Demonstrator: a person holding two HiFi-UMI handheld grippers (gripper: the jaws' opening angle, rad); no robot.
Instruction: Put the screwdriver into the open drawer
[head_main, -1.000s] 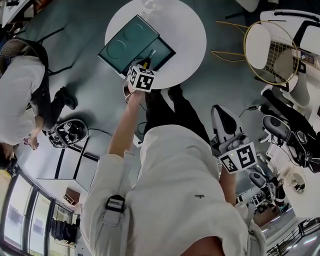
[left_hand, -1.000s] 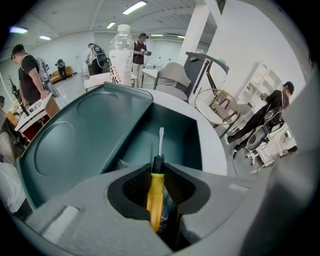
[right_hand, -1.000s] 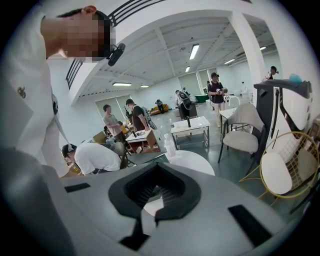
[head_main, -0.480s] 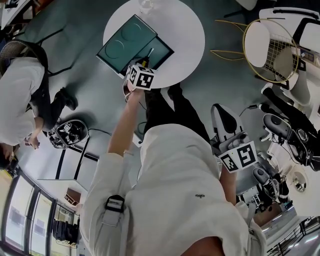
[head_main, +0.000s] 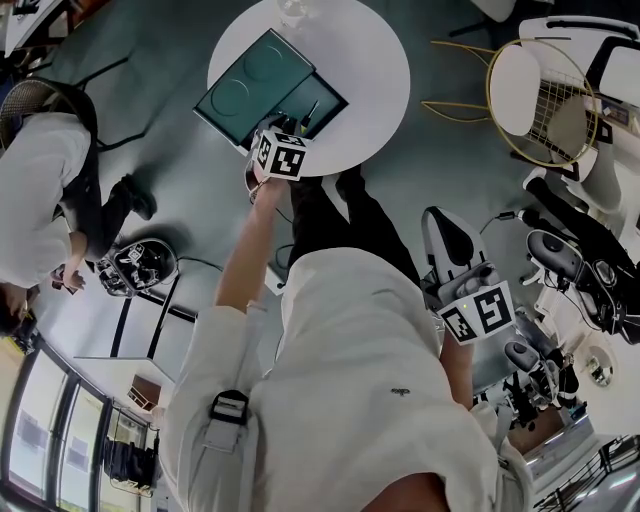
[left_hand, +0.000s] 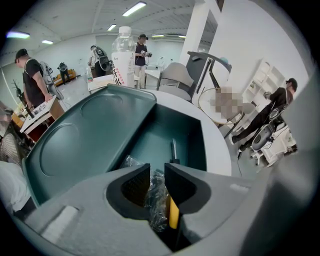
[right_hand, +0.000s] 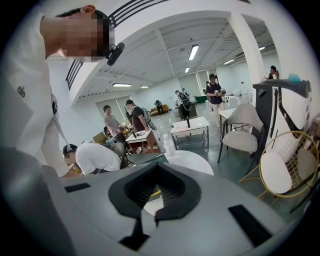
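With fingers shut on nothing, the right gripper (right_hand: 157, 167) is held at the person's side, well off the bench (head_main: 375, 60). At the near edge of that round white top, the left gripper (left_hand: 157, 167) is poised over the open drawer (left_hand: 192, 135) of a matte teal box (left_hand: 95, 135), fingers narrowly parted. The screwdriver (left_hand: 173, 152), yellow-handled and slim-shafted, is seen inside beside crinkled clear plastic (left_hand: 155, 192). Placement is judged nearly done; a clean lift away is called for. A clear bottle (left_hand: 122, 55) is stood at the far edge.
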